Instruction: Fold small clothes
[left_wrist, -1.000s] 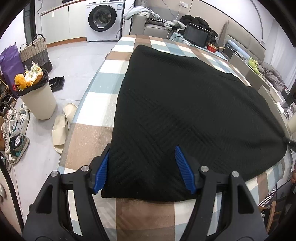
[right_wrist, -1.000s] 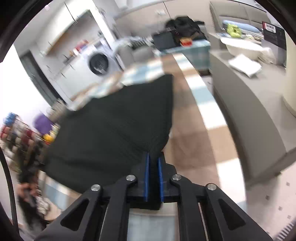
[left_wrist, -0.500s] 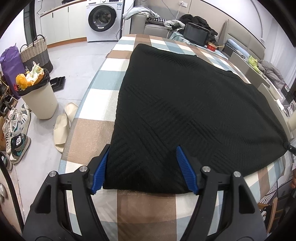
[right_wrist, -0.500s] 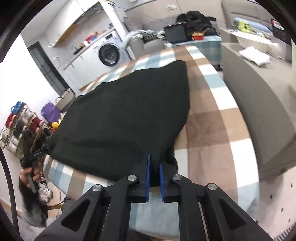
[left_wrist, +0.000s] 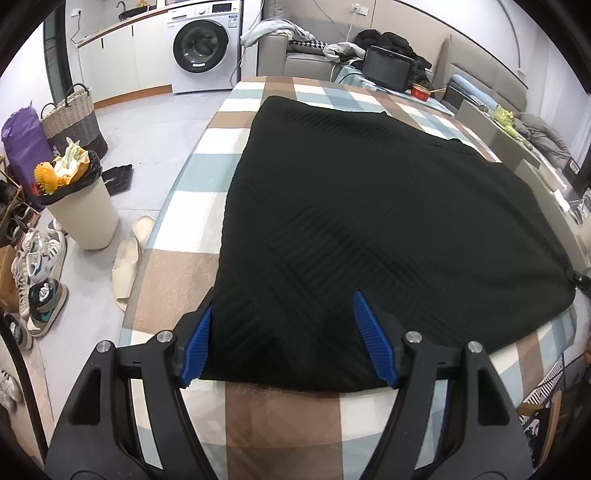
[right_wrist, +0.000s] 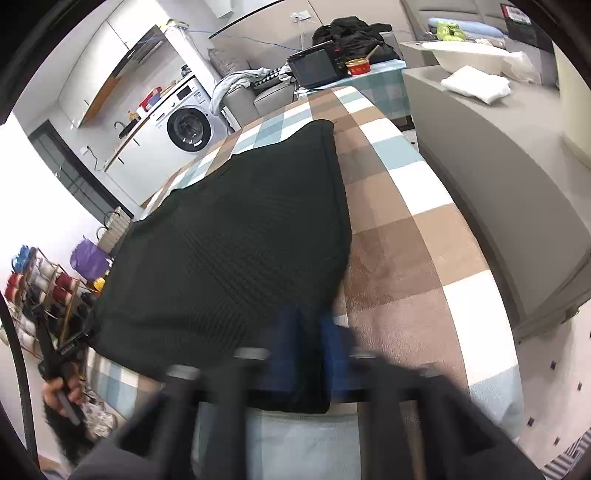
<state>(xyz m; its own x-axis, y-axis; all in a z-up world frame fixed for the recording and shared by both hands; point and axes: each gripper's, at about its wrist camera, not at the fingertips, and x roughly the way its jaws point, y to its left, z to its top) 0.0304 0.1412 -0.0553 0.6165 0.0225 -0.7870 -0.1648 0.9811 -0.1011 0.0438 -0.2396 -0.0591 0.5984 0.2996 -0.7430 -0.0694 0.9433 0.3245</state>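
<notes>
Tongs (left_wrist: 290, 341) over black cloth (left_wrist: 369, 221) on checked table (left_wrist: 177, 273).

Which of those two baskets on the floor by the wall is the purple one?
The purple basket, nearer the shoe rack; the woven basket beside it is beige over dark grey.

Floor: pale grey, with slippers (left_wrist: 129, 254) and sneakers (left_wrist: 40, 273) lying loose.
Back wall: white cabinets (left_wrist: 122, 59) flanked a washing machine (left_wrist: 201, 46).
Seating: a grey sofa (left_wrist: 291, 61) carried heaped clothes.
Table: covered by a checked cloth (left_wrist: 177, 273).
Left side: an overfull bin (left_wrist: 83, 206) stood near a wicker basket (left_wrist: 74, 118).
</notes>
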